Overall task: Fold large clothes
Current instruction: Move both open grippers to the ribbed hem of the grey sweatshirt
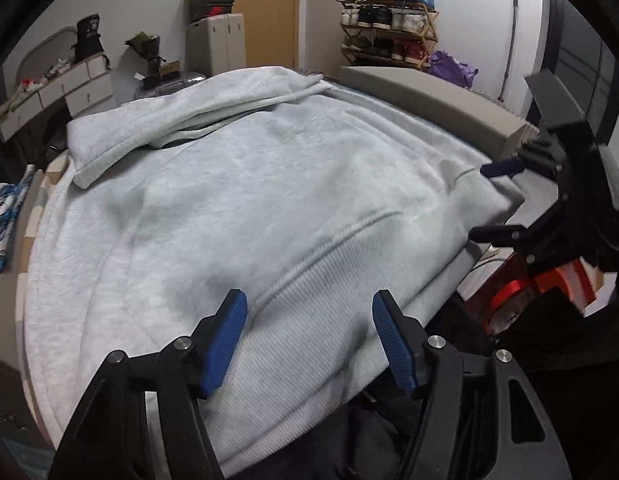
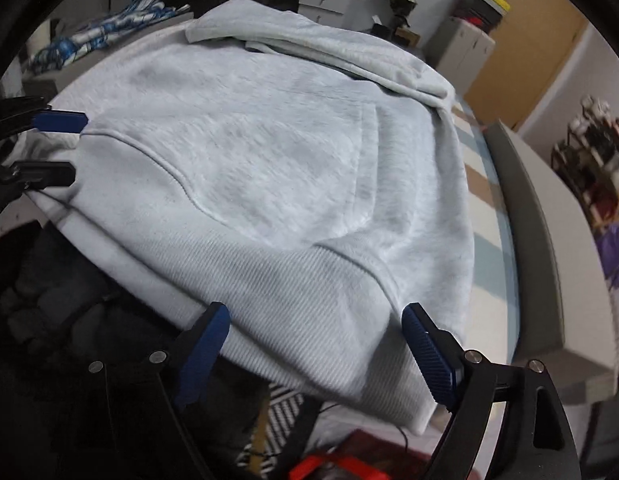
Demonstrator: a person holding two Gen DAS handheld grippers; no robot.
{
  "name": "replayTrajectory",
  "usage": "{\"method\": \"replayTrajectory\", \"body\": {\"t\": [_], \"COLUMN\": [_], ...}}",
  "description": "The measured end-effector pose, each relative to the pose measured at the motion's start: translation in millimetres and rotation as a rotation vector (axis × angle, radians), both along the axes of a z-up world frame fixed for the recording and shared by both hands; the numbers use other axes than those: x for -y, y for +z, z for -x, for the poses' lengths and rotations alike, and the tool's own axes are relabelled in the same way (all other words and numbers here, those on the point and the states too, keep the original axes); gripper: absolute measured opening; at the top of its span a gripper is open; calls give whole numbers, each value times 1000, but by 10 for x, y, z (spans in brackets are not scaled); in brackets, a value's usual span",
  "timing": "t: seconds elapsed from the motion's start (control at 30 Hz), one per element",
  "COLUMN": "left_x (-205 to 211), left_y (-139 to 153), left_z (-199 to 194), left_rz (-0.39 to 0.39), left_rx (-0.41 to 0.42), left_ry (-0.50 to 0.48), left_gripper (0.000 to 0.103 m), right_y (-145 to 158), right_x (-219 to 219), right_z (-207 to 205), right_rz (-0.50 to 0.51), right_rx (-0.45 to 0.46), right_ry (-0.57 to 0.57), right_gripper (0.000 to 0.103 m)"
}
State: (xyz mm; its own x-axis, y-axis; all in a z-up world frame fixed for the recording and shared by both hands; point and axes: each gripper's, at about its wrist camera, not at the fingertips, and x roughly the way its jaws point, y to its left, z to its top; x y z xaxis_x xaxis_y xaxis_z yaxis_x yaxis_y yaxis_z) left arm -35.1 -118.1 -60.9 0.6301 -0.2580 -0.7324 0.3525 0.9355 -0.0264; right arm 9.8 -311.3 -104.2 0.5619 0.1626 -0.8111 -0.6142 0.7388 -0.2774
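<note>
A light grey hooded sweatshirt (image 1: 269,168) lies spread on the bed, its body folded over and the hood and a sleeve bunched at the far end (image 2: 309,36). The ribbed hem (image 2: 309,304) hangs over the near edge. My left gripper (image 1: 309,316) is open, with its blue pads on either side of the hem and not pressing on it. My right gripper (image 2: 315,324) is open too, wide across the hem's other corner. Each gripper shows in the other's view: the right gripper (image 1: 491,200) beside the sweatshirt's right edge, the left gripper (image 2: 74,147) at its left edge.
A striped sheet (image 2: 483,184) covers the bed, with a grey padded bed end (image 1: 429,96) beyond it. A shoe rack (image 1: 389,28), white drawers (image 1: 73,88), stacked boxes (image 1: 213,4) and a purple bag (image 1: 453,66) line the walls. A blue patterned cloth (image 2: 101,32) lies at the bed's far corner.
</note>
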Motion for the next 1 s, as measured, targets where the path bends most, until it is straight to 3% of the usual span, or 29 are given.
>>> {"method": "replayTrajectory", "body": {"t": [0.17, 0.4, 0.5, 0.63, 0.73, 0.9, 0.97, 1.0], "left_x": [-55, -76, 48, 192, 277, 414, 485, 526], "left_y": [-52, -43, -44, -119, -149, -179, -204, -219], "left_z": [268, 396, 319, 279, 256, 228, 206, 204], "left_rz": [-6, 9, -43, -113, -120, -166, -195, -215], "left_rx": [23, 49, 66, 71, 67, 82, 88, 90], "left_ry": [22, 133, 104, 87, 61, 45, 44, 46], "left_gripper": [61, 61, 61, 61, 61, 61, 61, 61], "right_y": [-15, -254, -172, -11, 44, 210, 243, 256], "right_x": [47, 306, 334, 354, 422, 619, 638, 631], "right_z": [133, 398, 324, 232, 146, 207, 242, 228], "right_rz": [41, 44, -59, -127, -166, -399, -438, -450], "right_rx": [210, 273, 261, 346, 400, 370, 356, 331], "right_ry": [-2, 15, -28, -117, -198, -199, -173, -159], "right_gripper": [88, 88, 88, 88, 89, 88, 67, 43]}}
